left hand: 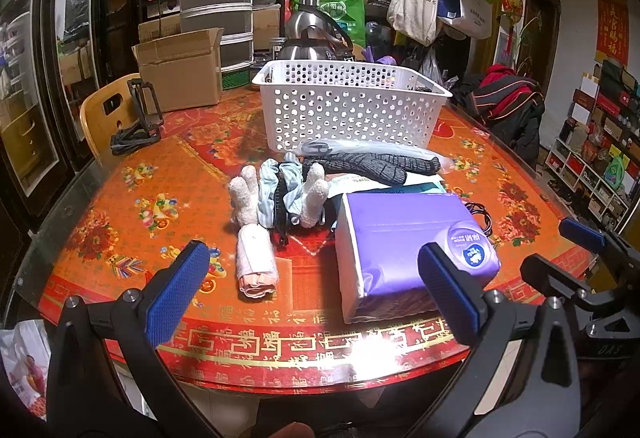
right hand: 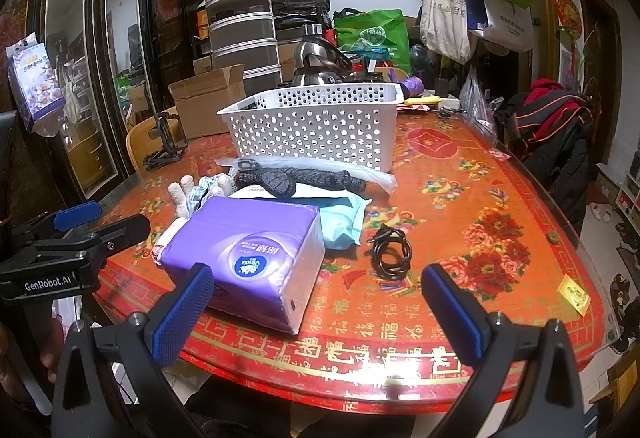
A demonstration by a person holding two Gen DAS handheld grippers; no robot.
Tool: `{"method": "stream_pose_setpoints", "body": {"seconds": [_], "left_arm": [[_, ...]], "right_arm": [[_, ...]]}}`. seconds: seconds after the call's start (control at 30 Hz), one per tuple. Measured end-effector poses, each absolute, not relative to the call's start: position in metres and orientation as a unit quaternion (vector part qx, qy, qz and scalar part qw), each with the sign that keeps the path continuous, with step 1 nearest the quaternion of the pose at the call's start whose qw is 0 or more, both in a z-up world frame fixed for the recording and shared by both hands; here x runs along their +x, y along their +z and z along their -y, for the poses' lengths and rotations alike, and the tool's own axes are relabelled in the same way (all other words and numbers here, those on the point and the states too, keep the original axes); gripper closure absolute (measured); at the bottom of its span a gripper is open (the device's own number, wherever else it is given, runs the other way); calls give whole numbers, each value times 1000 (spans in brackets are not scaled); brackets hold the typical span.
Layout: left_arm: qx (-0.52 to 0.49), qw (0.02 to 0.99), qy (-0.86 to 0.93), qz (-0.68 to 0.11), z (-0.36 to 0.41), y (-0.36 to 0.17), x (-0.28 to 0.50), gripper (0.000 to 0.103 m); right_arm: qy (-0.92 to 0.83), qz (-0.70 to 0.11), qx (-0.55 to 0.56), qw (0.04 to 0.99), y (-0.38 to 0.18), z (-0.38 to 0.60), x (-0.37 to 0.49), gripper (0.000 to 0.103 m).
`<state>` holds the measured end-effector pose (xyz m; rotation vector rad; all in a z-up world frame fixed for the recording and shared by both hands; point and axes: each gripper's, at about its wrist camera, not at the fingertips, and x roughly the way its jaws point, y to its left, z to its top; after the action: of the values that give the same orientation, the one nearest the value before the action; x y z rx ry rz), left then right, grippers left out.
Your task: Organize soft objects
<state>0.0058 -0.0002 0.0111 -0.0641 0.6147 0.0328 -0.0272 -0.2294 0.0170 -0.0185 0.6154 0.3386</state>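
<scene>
Red flowered surface (left hand: 120, 222), crowded: the tissue pack (left hand: 404, 246) lies nearest, a rolled towel (left hand: 256, 262) beside it, gloves (left hand: 376, 162) and scrunchies behind, the basket (left hand: 352, 106) beyond. Left tool (left hand: 312, 294) and right tool (right hand: 316, 314) hover apart, empty. Slick wrap could slip from the pads; a careless lift may snag the cable (right hand: 392, 250) or unroll the towel.

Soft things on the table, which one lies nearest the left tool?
The purple tissue pack; it reaches up to the left tool, unlike the rolled pink towel further left.
</scene>
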Motion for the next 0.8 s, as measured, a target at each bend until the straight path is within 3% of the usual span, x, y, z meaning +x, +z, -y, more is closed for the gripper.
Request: {"method": "stream_pose_setpoints", "body": {"seconds": [0.8], "left_arm": [[-44,953,-60,-294,0,-19,17,0]], "right_arm": [[188,-266,7,946,2,236,-19,0]]}}
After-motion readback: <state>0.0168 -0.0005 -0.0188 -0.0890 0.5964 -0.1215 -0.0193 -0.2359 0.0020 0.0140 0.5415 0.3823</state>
